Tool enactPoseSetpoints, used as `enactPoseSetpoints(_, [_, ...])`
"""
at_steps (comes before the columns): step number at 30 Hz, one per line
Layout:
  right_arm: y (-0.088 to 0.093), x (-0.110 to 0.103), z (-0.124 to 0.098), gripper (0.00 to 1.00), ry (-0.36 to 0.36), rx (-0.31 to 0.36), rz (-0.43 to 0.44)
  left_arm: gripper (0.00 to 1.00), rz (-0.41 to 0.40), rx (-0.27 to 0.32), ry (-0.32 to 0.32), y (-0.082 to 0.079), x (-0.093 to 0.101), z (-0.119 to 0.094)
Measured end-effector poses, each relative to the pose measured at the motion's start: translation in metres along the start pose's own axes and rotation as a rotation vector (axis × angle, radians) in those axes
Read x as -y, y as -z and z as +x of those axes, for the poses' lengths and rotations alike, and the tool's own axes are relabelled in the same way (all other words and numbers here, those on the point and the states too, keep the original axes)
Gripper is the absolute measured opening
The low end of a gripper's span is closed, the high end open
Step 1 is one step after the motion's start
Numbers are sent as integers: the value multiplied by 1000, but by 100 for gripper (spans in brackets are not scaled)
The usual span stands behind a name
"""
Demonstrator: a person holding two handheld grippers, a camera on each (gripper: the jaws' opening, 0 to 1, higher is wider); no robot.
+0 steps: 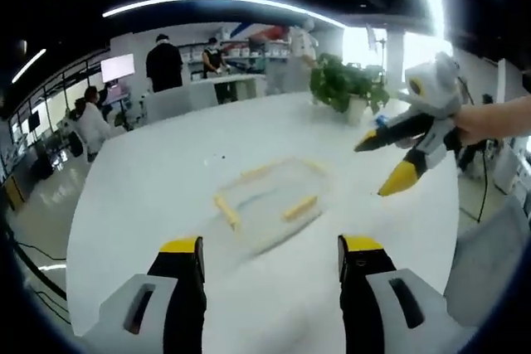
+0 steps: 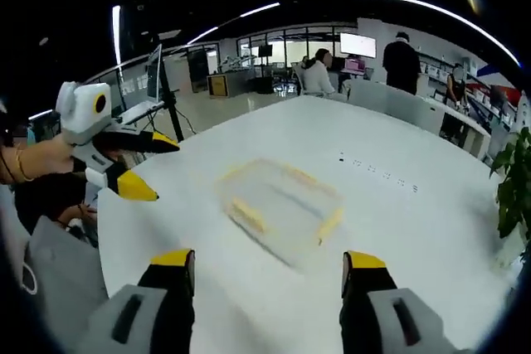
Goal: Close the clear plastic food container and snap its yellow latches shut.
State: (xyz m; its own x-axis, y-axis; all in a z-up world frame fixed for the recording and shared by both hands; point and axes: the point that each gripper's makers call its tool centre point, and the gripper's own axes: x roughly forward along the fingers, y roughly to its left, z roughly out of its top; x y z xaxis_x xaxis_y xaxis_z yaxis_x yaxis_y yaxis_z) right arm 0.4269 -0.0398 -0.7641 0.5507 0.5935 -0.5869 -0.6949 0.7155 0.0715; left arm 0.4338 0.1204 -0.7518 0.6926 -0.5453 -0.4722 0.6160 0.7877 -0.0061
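A clear plastic food container (image 1: 270, 201) with yellow latches (image 1: 300, 207) lies flat on the white table (image 1: 166, 172), its lid on top. My left gripper (image 1: 270, 254) hovers open just short of it, nothing between the jaws. The right gripper (image 1: 386, 167) hangs open above the table to the container's right, held by a hand. In the right gripper view the same container (image 2: 278, 205) sits ahead of my open right gripper (image 2: 270, 267), and the left gripper (image 2: 149, 165) floats open at the left edge of the table.
A potted plant (image 1: 344, 84) stands at the table's far side, also seen as the plant (image 2: 514, 180) at the right. Several people stand or sit at desks beyond the table. A grey chair back (image 2: 50, 279) is near the table's edge.
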Motion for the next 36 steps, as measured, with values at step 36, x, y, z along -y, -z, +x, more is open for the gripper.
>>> enactPoseSetpoints(36, [29, -51, -59, 79, 50, 165, 202, 78, -69, 132, 29, 3, 29, -64])
